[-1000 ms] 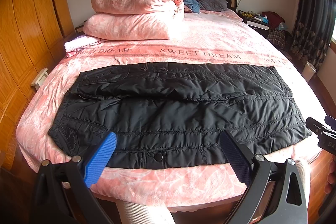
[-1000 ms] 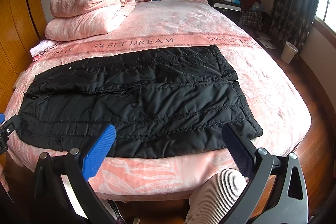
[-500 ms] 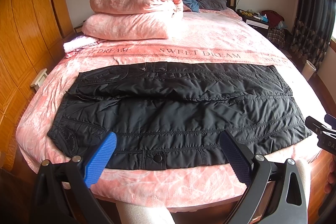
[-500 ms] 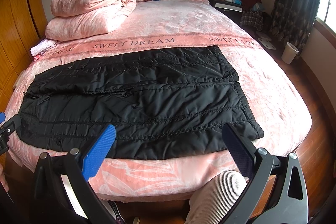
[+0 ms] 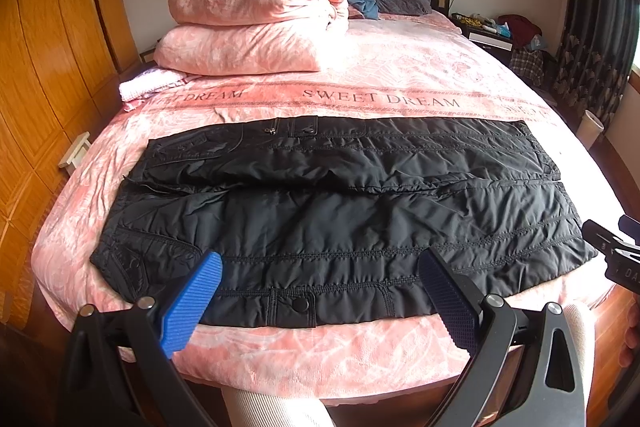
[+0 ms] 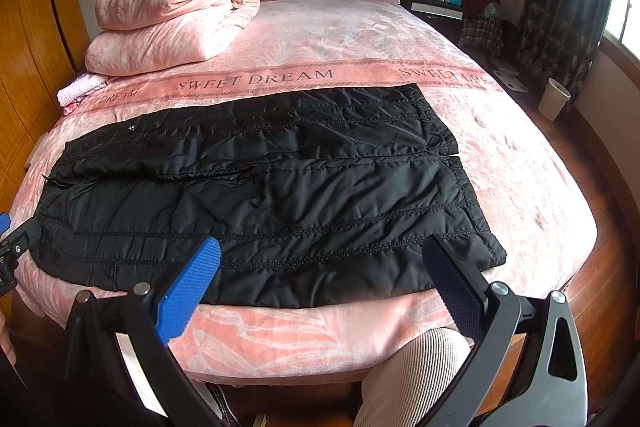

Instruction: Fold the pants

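the black quilted pants [image 5: 344, 211] lie spread flat across the near part of the pink bed [image 5: 400, 87], legs side by side, one nearer the foot edge and one farther. no fold looks made yet, so the whole job seems left. their long axis runs across the bed, waist to the left, cuffs to the right. the left gripper [image 5: 320, 297] and right gripper [image 6: 322, 285] hover short of the near edge, fingers spread wide and holding nothing.
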`<action>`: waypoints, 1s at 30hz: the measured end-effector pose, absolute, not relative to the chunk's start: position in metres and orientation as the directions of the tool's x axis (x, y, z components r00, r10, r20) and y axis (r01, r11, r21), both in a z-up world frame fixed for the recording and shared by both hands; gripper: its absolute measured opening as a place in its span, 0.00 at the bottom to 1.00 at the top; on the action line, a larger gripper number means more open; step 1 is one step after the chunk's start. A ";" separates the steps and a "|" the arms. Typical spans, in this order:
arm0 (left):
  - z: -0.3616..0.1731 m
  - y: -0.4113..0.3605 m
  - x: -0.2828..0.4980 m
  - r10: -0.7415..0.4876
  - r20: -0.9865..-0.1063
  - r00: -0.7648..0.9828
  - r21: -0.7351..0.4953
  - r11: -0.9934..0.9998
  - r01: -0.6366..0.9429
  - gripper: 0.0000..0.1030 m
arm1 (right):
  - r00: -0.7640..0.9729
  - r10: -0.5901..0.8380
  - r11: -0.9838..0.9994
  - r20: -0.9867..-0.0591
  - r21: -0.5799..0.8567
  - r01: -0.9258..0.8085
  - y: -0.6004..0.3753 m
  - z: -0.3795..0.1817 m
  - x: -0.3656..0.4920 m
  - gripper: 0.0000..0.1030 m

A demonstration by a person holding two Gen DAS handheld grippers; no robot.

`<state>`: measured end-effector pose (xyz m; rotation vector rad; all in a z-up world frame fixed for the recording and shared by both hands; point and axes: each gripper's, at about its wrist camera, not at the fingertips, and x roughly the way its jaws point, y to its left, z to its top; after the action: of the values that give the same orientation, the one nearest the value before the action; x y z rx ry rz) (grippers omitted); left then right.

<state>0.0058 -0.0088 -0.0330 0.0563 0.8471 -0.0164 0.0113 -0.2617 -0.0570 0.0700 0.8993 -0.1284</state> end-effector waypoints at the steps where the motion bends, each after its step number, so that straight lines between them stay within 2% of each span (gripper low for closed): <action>1: -0.036 -0.009 0.006 0.010 -0.751 0.660 0.045 0.998 0.037 0.96 | 0.613 -0.081 0.990 -0.786 0.007 0.140 -0.261 -0.058 0.013 0.98; 6: -0.040 -0.011 0.014 0.004 -0.765 0.644 0.041 0.998 0.043 0.96 | 0.604 -0.069 0.991 -0.794 0.012 0.130 -0.265 -0.062 0.022 0.98; 10: -0.046 -0.003 0.037 -0.130 -0.810 0.571 -0.077 0.990 0.115 0.96 | 0.588 0.045 0.993 -0.808 0.102 0.064 -0.275 -0.067 0.044 0.98; 12: -0.053 0.002 0.053 -0.113 -0.827 0.551 -0.064 0.992 0.107 0.96 | 0.579 0.084 0.990 -0.811 0.133 0.043 -0.286 -0.069 0.065 0.98; 14: -0.058 0.008 0.076 -0.103 -0.842 0.529 -0.052 0.992 0.112 0.96 | 0.582 0.066 0.996 -0.810 0.091 0.013 -0.294 -0.069 0.091 0.98; 16: -0.058 0.018 0.104 -0.109 -0.849 0.518 -0.067 0.993 0.100 0.96 | 0.578 0.071 0.997 -0.813 0.042 -0.064 -0.298 -0.070 0.125 0.98; 19: -0.065 0.023 0.161 -0.176 -0.876 0.450 -0.121 0.981 0.149 0.96 | 0.520 0.200 0.971 -0.830 0.096 -0.220 -0.304 -0.079 0.186 0.98; 22: -0.077 0.022 0.225 -0.163 -0.901 0.402 -0.081 0.974 0.212 0.96 | 0.449 0.279 0.934 -0.849 0.130 -0.333 -0.304 -0.096 0.247 0.98; 26: -0.106 0.025 0.298 -0.218 -0.919 0.327 -0.123 0.950 0.287 0.96 | 0.370 0.304 0.911 -0.878 0.153 -0.383 -0.306 -0.129 0.320 0.98; 30: -0.140 0.030 0.353 -0.246 -0.926 0.288 -0.187 0.958 0.217 0.95 | 0.331 0.304 0.919 -0.893 0.183 -0.349 -0.314 -0.168 0.374 0.98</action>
<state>0.3530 0.0296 -0.1403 -0.0268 1.2410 -0.3095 0.3736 -0.3139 -0.1676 -0.0444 1.1571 0.4272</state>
